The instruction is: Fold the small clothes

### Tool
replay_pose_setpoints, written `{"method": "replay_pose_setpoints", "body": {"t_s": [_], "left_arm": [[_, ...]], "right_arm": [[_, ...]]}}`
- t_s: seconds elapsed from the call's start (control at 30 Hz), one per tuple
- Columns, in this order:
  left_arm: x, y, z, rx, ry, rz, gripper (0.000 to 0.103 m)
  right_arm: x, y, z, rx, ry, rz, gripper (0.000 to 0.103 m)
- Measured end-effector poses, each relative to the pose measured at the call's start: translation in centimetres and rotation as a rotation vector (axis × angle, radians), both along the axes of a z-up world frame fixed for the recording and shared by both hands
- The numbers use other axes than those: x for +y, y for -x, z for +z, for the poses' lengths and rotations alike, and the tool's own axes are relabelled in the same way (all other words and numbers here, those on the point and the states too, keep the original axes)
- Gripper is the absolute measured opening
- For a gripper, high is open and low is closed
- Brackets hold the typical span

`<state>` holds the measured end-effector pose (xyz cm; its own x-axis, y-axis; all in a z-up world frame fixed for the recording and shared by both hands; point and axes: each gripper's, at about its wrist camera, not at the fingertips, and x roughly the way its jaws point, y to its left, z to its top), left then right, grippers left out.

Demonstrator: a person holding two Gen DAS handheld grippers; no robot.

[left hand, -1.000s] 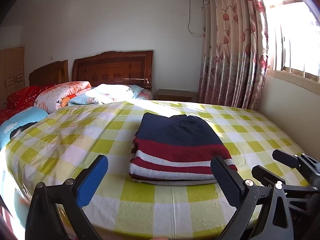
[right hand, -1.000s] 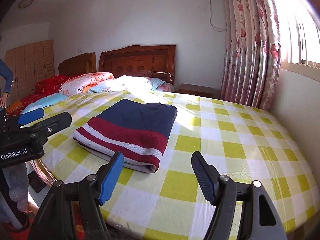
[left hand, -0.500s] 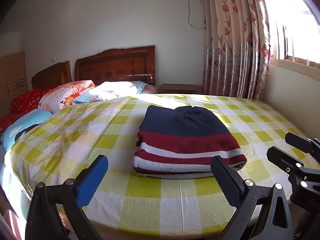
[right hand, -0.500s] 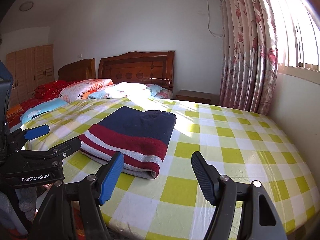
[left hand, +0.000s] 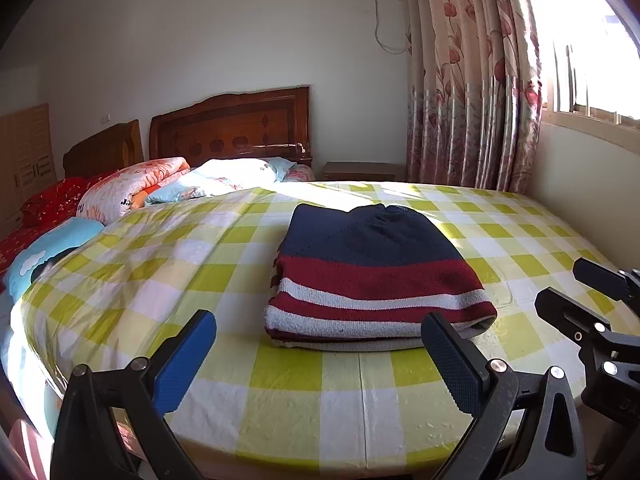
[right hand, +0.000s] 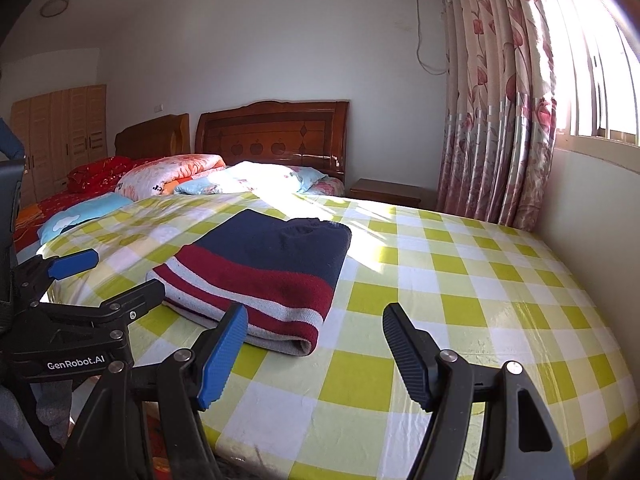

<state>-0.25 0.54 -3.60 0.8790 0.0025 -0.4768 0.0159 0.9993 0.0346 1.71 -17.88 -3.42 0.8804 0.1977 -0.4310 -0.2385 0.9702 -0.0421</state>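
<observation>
A knitted sweater [left hand: 372, 276] in navy, dark red and white stripes lies folded into a neat rectangle on the yellow-and-white checked bed cover [left hand: 168, 276]. In the right wrist view the same sweater [right hand: 264, 276] sits left of centre. My left gripper [left hand: 318, 356] hangs open over the bed's near edge, just short of the sweater, nothing between its fingers. My right gripper [right hand: 310, 354] is open too, to the right of the sweater's near corner, and holds nothing. Each gripper shows at the edge of the other's view.
Pillows and folded quilts [left hand: 136, 188] pile up at the wooden headboard [left hand: 232, 128]. A second bed with red bedding [right hand: 96, 176] stands to the left. A bedside cabinet [right hand: 388, 192], flowered curtains [right hand: 496, 120] and a wall bound the right side.
Both views have tipped slightly upward, so the sweater and bed sit a bit lower in the frames. Both grippers stay open and empty; the sweater has not moved.
</observation>
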Motion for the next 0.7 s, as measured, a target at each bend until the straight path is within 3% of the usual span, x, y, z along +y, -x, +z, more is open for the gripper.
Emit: {"method": "replay_pose_setpoints", "body": {"t_s": [0.7], "left_arm": [[0.17, -0.28, -0.21, 0.012, -0.002, 0.007, 0.103]], "right_arm": [[0.58, -0.04, -0.12, 0.006, 0.021, 0.015, 0.071]]}}
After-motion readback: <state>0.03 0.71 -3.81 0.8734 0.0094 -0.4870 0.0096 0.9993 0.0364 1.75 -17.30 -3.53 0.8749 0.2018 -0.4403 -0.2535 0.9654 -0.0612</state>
